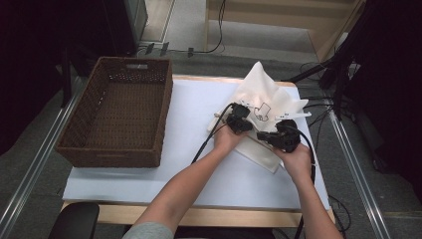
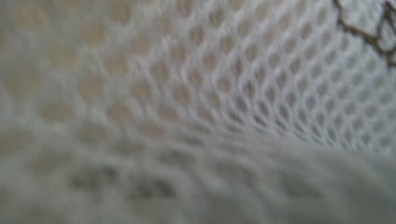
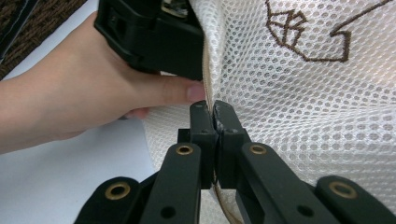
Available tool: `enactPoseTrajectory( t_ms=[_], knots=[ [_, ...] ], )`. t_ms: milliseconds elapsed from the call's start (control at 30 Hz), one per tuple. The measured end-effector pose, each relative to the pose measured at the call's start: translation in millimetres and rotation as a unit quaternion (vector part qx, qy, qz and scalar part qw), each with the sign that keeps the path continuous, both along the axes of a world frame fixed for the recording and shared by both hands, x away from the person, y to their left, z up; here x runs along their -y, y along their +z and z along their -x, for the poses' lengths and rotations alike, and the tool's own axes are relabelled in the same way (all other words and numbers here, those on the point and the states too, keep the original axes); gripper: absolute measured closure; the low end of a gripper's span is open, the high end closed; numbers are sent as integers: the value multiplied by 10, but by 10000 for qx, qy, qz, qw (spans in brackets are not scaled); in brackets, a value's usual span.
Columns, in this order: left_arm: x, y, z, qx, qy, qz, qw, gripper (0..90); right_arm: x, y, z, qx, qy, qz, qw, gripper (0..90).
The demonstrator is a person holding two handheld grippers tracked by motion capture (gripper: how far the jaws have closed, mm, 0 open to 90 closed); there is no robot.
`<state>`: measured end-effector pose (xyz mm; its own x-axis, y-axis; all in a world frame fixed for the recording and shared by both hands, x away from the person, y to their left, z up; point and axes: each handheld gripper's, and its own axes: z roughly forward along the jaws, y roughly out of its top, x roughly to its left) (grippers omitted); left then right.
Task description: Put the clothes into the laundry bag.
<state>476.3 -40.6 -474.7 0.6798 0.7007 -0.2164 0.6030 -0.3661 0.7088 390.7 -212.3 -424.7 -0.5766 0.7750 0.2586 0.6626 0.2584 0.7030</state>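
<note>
- R gripper (image 3: pixel 212 109) is pinching mesh bag (image 3: pixel 299 93) at its zipper edge, jaws pressed together.
- L gripper (image 1: pixel 239 118) is touching bag; jaw state can't tell.

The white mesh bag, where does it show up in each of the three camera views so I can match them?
High view: the white mesh bag lies right of centre on the table, bunched up behind both grippers.
Left gripper view: its netting is pressed close to the lens, blurred.
Right gripper view: it fills the right half, its edge pinched between the right gripper jaws.
Shared landmark: the brown stitched design.
</note>
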Motion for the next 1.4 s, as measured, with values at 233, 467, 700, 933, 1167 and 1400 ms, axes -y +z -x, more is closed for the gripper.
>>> enactPoseTrajectory(
  t_ms=[233,467,700,933,1167,1400],
  knots=[
    [-176,90,152,84,-228,12,9997,629,-10,1,0,-4,3,35,10000,898],
    [-383,220,273,170,-367,-22,9992,598,-21,1,1,5,12,59,10000,897],
    [-552,310,375,83,-518,-95,9986,570,-28,-13,1,2,20,80,10000,895],
    [-758,414,468,210,-444,-44,9988,544,-48,-60,-7,-23,92,186,9998,893],
    [-995,505,454,352,-82,-150,9992,491,-47,-155,-39,-190,91,298,9993,890],
    [-1186,420,361,196,312,-301,9989,415,-6,-299,-87,-381,13,462,9982,889]
  ],
)
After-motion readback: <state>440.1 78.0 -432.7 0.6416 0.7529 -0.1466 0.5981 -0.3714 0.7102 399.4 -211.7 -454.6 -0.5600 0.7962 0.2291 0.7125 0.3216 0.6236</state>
